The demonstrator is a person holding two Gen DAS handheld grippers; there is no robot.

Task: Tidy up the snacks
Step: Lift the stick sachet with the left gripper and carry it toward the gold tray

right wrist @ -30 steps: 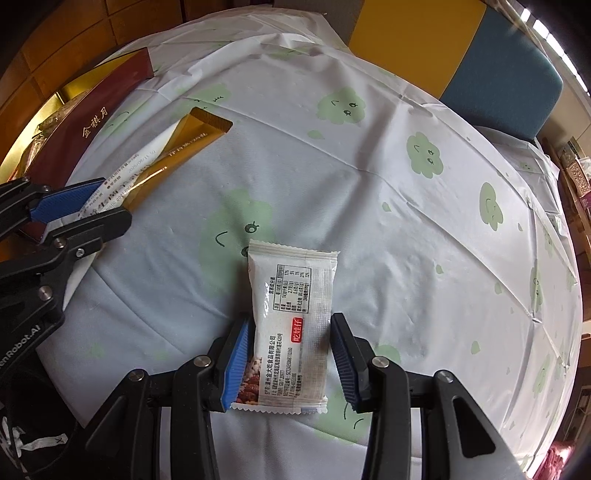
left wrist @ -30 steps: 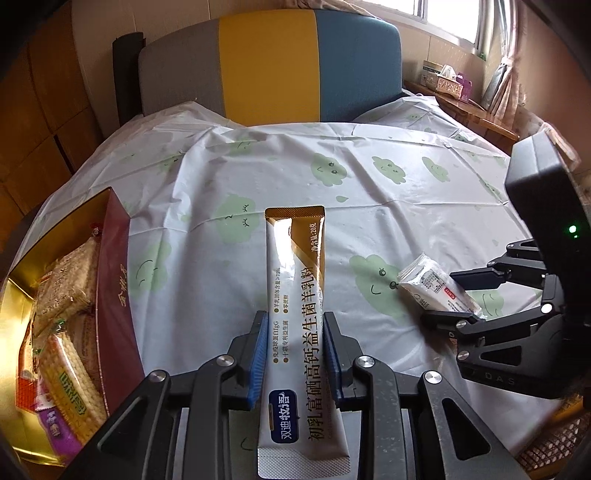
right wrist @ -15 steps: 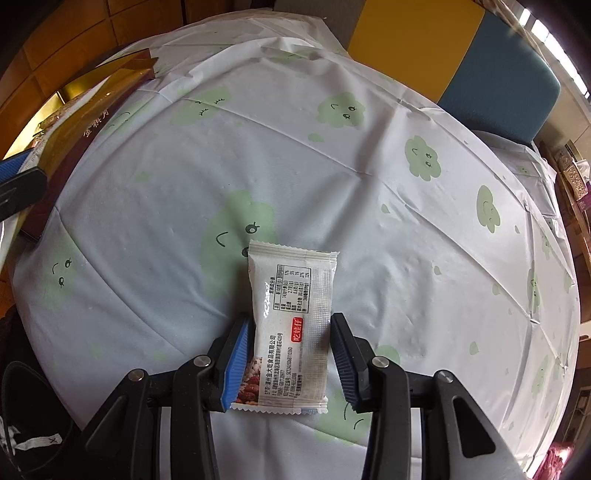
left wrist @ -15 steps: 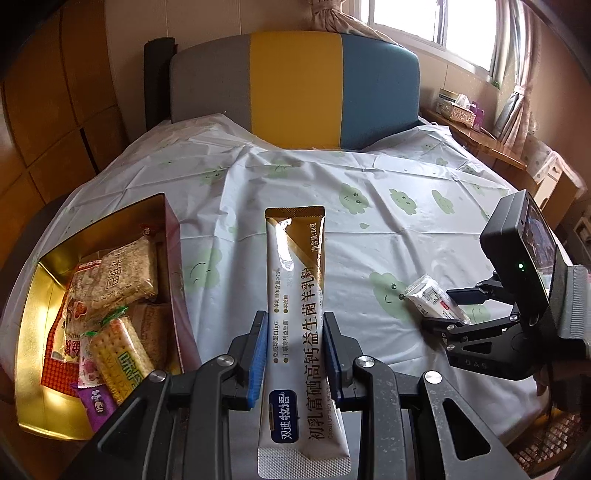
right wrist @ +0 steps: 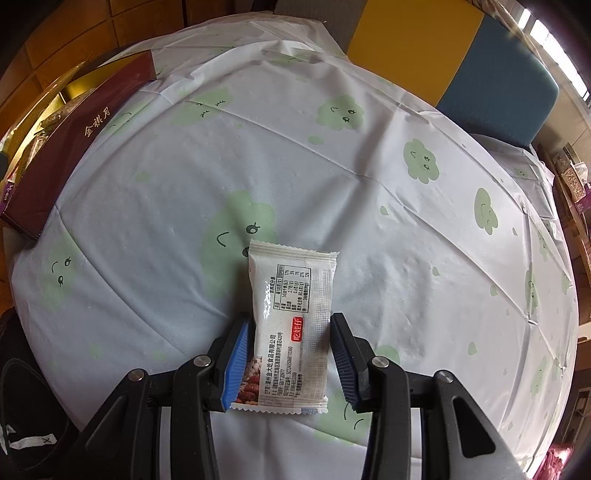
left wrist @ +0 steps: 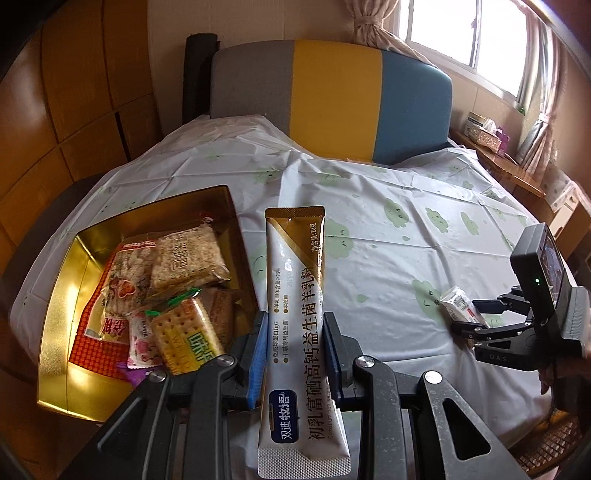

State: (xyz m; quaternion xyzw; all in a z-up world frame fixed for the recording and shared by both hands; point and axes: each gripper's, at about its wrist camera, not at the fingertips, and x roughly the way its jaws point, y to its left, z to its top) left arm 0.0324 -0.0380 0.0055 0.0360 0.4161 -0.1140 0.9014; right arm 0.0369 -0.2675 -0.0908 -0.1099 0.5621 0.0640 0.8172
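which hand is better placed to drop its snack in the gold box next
Left. The left gripper holds the long sachet right beside the open gold box; the right gripper holds the white packet farther across the table.

The open box (left wrist: 59,325) with snack packs (left wrist: 173,295) sits on the table (left wrist: 388,240) left of the left gripper (left wrist: 295,350); the right gripper (left wrist: 476,317) stands far right.

One box (left wrist: 59,332) (at least five packets inside), one sachet (left wrist: 295,295), one white packet (right wrist: 291,325), two grippers (left wrist: 295,354).

Daylight from the window (left wrist: 461,33) upper right; sharp frames, fisheye-bent edges, dark vignetted corners.
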